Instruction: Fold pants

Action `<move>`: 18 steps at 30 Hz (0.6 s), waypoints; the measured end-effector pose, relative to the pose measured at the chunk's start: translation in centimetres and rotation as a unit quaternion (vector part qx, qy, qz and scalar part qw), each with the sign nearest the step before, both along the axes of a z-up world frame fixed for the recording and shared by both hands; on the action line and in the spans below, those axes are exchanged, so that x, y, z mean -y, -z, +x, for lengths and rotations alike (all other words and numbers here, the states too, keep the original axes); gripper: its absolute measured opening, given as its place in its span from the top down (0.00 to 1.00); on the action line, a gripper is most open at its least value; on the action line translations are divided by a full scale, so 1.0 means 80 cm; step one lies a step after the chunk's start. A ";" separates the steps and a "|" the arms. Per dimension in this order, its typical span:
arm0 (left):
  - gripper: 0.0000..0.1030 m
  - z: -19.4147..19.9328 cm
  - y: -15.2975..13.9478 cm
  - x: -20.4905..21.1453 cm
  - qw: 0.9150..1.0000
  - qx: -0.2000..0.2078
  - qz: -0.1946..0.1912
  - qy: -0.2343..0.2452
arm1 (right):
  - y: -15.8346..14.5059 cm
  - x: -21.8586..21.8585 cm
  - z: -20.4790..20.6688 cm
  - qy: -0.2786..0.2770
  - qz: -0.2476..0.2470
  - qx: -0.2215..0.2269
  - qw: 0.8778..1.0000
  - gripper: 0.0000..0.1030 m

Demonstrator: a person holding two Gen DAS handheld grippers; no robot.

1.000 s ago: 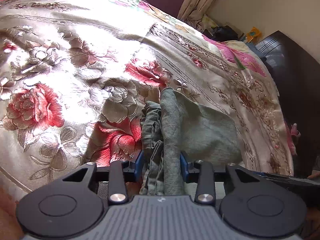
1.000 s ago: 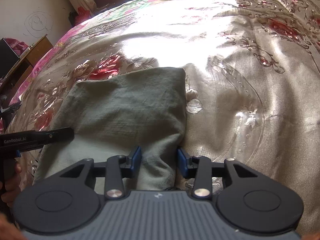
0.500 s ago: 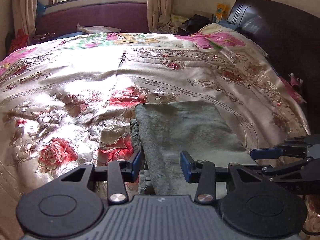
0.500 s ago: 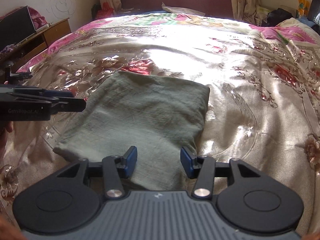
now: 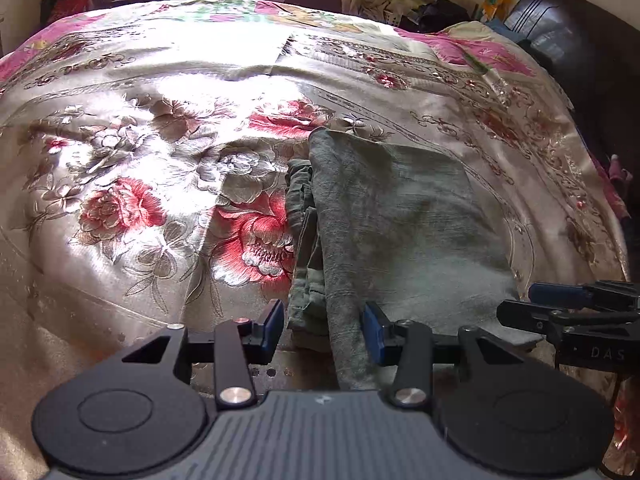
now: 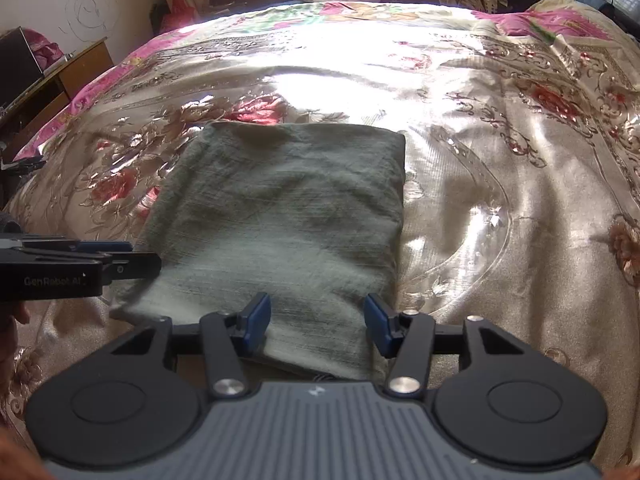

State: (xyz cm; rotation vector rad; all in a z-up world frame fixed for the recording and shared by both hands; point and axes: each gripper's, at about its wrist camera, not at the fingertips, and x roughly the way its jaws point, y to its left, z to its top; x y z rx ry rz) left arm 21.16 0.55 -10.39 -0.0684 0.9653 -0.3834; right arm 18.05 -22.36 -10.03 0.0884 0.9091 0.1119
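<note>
The grey-green pants (image 6: pixel 288 208) lie folded into a flat rectangle on the floral bedspread (image 6: pixel 500 152). In the left wrist view the pants (image 5: pixel 392 224) show bunched layers along their left edge. My left gripper (image 5: pixel 323 330) is open, its blue pads on either side of the near left corner of the pants, not gripping. It also shows in the right wrist view (image 6: pixel 120 258). My right gripper (image 6: pixel 316 320) is open over the near right edge of the pants. It also shows in the left wrist view (image 5: pixel 560 300).
The bed fills both views. A dark headboard (image 5: pixel 592 64) stands at the right. A wooden side table (image 6: pixel 60 80) stands at the left. Cluttered items (image 5: pixel 432 12) and curtains lie beyond the far edge of the bed.
Both grippers have let go of the pants and opened. They have pulled back slightly and the pants now lie flat, folded.
</note>
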 end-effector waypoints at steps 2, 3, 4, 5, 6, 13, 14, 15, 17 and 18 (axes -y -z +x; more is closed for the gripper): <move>0.44 -0.003 -0.006 -0.006 1.000 -0.010 0.005 -0.012 | -0.008 -0.001 -0.005 0.011 -0.006 -0.001 1.000 0.37; 0.43 -0.006 -0.008 -0.009 1.000 -0.014 0.008 -0.017 | -0.011 -0.001 -0.008 0.014 -0.006 -0.003 1.000 0.37; 0.40 -0.009 -0.011 -0.012 1.000 -0.017 0.012 -0.020 | -0.014 -0.001 -0.010 0.016 -0.005 -0.004 1.000 0.37; 0.39 -0.014 -0.014 -0.013 0.999 -0.019 0.019 -0.022 | -0.017 -0.002 -0.015 0.020 -0.005 -0.005 1.000 0.36; 0.38 -0.019 -0.017 -0.015 0.999 -0.019 0.026 -0.024 | -0.020 -0.003 -0.019 0.022 -0.006 -0.005 1.000 0.35; 0.18 -0.058 -0.042 -0.028 0.998 -0.007 0.052 -0.040 | -0.046 -0.022 -0.061 0.029 -0.027 0.008 0.999 0.22; 0.18 -0.066 -0.046 -0.029 0.998 -0.004 0.056 -0.043 | -0.049 -0.024 -0.065 0.032 -0.028 0.008 0.999 0.19; 0.17 -0.070 -0.047 -0.030 0.997 -0.004 0.057 -0.043 | -0.051 -0.026 -0.071 0.035 -0.030 0.008 0.999 0.18; 0.15 -0.081 -0.049 -0.030 0.997 -0.005 0.061 -0.041 | -0.054 -0.031 -0.079 0.042 -0.034 0.004 0.999 0.13; 0.12 -0.086 -0.050 -0.030 0.997 -0.004 0.063 -0.041 | -0.055 -0.033 -0.083 0.045 -0.036 0.003 0.998 0.13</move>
